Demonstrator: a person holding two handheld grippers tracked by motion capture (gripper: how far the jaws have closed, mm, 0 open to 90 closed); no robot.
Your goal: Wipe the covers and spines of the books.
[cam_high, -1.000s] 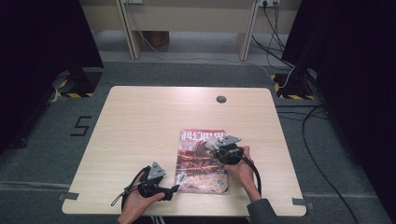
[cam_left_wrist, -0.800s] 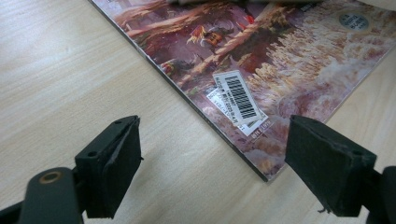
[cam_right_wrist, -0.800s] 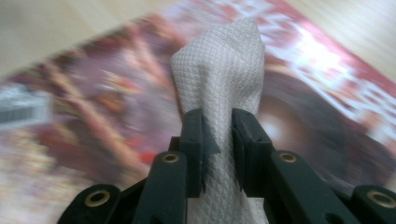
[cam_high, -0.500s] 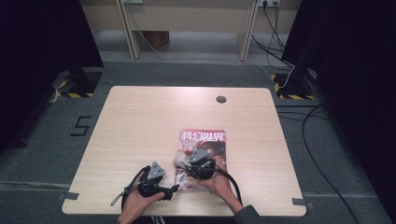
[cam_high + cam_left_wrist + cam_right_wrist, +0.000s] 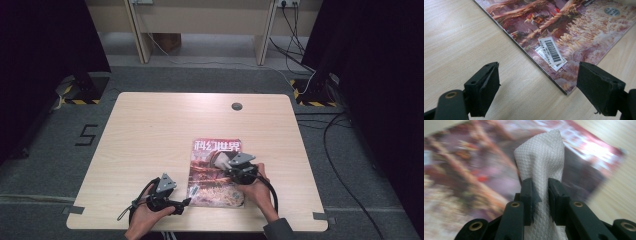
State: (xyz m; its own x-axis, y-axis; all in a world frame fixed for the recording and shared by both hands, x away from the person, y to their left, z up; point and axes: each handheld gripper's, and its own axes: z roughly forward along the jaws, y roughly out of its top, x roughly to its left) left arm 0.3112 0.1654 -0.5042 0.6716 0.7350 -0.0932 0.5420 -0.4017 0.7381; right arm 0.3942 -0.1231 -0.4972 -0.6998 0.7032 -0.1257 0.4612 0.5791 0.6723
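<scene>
Magazine, glossy, with a reddish-brown illustrated cover (image 5: 216,172), lies flat on the pale wooden worktop (image 5: 150,135) near the person's edge, its long axis running away from them. From the high view, the right gripper (image 5: 222,161) sits over the cover's middle, while the left gripper (image 5: 187,201) rests just beside the near left corner.

Left gripper view: its jaws stand wide apart and empty, the corner with the white barcode sticker (image 5: 551,51) lying between and just ahead of them.

Right gripper view: the jaws are clamped on a white embossed paper towel wad (image 5: 541,157), which points onto the cover below. I judge the right hand is wiping the cover, with the left placed to steady that corner.
</scene>
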